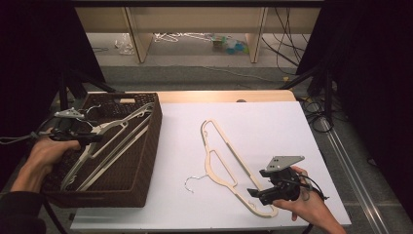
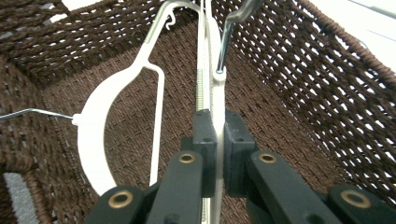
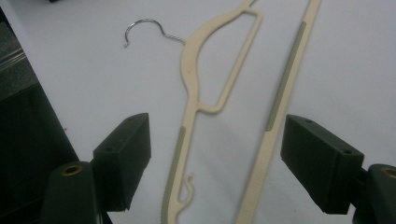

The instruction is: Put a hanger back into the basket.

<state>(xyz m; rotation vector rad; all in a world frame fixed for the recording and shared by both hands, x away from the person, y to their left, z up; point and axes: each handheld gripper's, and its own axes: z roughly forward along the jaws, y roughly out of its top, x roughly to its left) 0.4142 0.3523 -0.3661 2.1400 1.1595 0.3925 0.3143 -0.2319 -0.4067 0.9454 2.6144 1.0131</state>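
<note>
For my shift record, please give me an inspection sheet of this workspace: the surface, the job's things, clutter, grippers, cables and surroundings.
Surface: white table top, wooden strip at its far edge.
Job's things: cream plastic hanger with a metal hook lies flat on the table; dark brown woven basket at the table's left holds white plastic hangers.
Clutter: nothing seen on the table.
Grippers: left gripper is shut on one white plastic hanger inside the basket; right gripper is open above the cream hanger, its jaws either side of both bars.
Cables: black cables on the floor past the table's right edge.
Surroundings: black curtains; wooden bench legs and small items on the floor beyond.
</note>
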